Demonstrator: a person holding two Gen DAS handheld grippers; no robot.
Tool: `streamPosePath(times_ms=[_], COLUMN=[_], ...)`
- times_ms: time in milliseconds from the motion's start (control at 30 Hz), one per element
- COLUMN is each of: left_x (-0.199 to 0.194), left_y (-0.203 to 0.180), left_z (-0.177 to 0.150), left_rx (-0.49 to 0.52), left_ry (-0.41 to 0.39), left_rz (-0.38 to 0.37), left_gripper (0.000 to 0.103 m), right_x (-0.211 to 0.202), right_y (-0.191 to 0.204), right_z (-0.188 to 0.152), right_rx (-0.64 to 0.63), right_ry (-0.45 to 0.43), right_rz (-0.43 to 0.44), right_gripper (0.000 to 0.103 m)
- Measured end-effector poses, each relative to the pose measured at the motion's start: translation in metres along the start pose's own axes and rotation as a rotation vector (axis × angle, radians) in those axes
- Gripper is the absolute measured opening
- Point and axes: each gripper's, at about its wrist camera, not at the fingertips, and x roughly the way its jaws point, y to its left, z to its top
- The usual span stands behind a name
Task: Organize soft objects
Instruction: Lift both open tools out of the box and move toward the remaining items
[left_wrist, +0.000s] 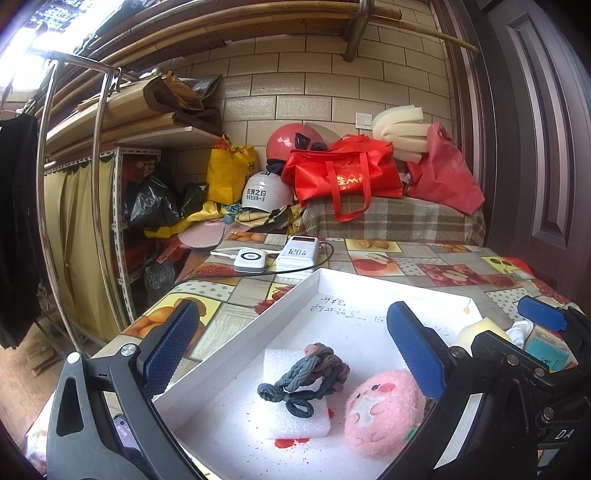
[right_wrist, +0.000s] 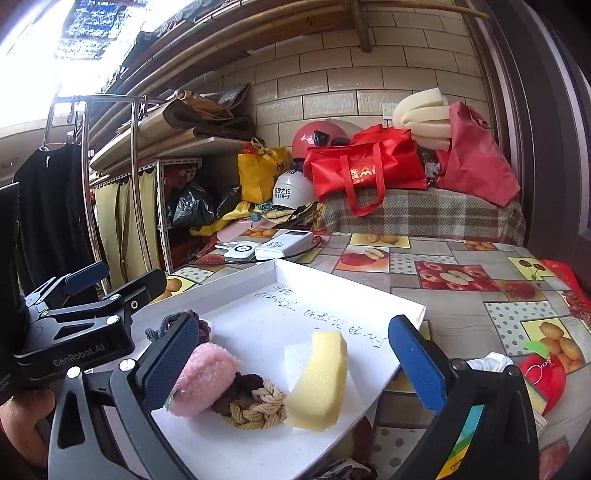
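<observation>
A shallow white tray (left_wrist: 284, 299) with handwriting lies on the fruit-print tablecloth. In the left wrist view it holds a white foam block (left_wrist: 295, 417) topped with grey-blue and pinkish hair ties (left_wrist: 306, 376), and a pink plush toy (left_wrist: 384, 413) beside them. My left gripper (left_wrist: 291, 347) hangs open above these, touching nothing. In the right wrist view the pink plush (right_wrist: 203, 373), braided beige and brown hair ties (right_wrist: 255, 406) and a yellow sponge (right_wrist: 317, 384) lie in the tray (right_wrist: 351, 286). My right gripper (right_wrist: 293, 360) stands open over them, with nothing between its pads.
Two white power banks (left_wrist: 277, 254) with cables lie beyond the tray. A red apple-shaped item (right_wrist: 543, 376) and a white cloth (right_wrist: 491, 362) sit right of it. Red bags (left_wrist: 347, 177), helmets and foam pile up at the back. A clothes rack (left_wrist: 51, 184) stands at the left.
</observation>
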Motion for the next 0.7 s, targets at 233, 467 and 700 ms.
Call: streamPosePath(times_ms=[233,467,700], left_x=[-0.004,-0.011,-0.016], left_y=[-0.001,-0.004,-0.009], left_z=[-0.001,-0.003,-0.005], left_rx=[0.003,0.004,0.017], left_ry=[-0.006,0.0,0.001], left_rz=[-0.007,-0.031,-0.038], left_gripper=[0.103,0.103,0.103], right_x=[-0.004,-0.016,-0.033], right_y=[-0.002,-0.006,-0.011], right_z=[-0.002,-0.006,-0.011], right_rx=[0.006,0.008,0.006], right_ry=[-0.004,-0.002,0.003], right_rz=[-0.021,-0.016,-0.032], right_gripper=[0.103,0.103,0.103])
